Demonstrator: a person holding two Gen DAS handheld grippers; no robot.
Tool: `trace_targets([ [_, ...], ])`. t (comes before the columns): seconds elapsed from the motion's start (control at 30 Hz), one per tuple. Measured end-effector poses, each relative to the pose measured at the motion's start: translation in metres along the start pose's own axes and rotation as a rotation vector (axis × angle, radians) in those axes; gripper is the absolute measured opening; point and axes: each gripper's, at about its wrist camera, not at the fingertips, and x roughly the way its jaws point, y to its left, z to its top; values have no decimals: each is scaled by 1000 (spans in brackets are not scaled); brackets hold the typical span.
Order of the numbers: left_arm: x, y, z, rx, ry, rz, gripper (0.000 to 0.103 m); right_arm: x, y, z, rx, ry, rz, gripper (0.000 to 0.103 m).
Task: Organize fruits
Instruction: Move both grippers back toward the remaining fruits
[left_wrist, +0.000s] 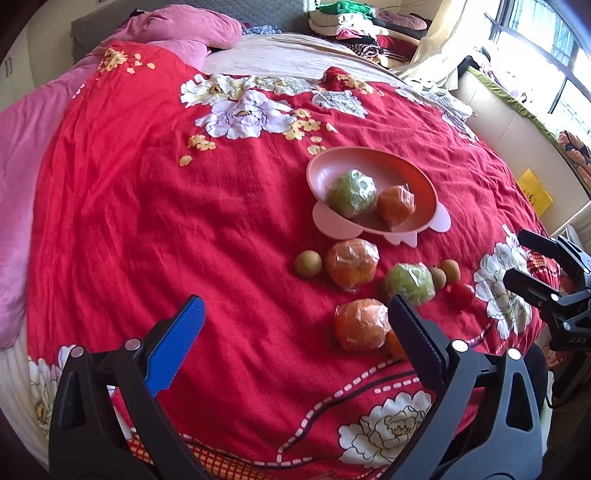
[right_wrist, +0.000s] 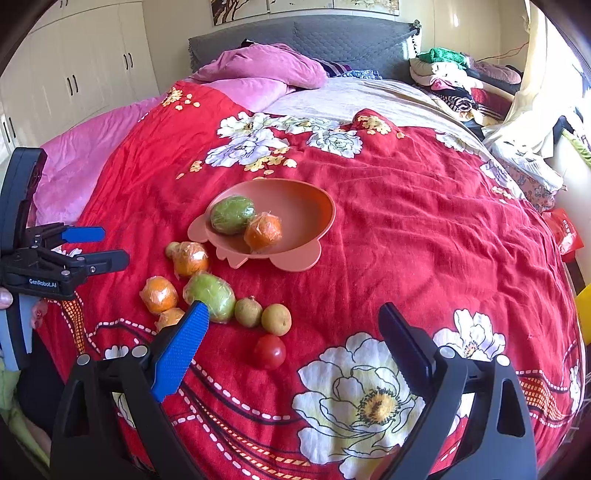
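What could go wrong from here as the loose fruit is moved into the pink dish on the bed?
1. The dish sits on a soft, wrinkled red quilt, so pressing on it may tip it and spill the two wrapped fruits inside.
2. The round tomato could roll on the fabric if nudged.
3. The plastic wrap on the green fruit may slip between the fingers of the open right tool.

Lying on the red bedspread are four wrapped oranges, two wrapped green fruits, three brown fruits, one tomato and one pink dish.
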Motion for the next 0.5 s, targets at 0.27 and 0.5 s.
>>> trace_targets([
  [0.27,3,-10,-10,28,19,-19,93,4,3,-11,-6,22,-7,93],
  [0.5,10,-17,-19,43,45,-33,93,12,4,-24,-9,59,-1,93],
])
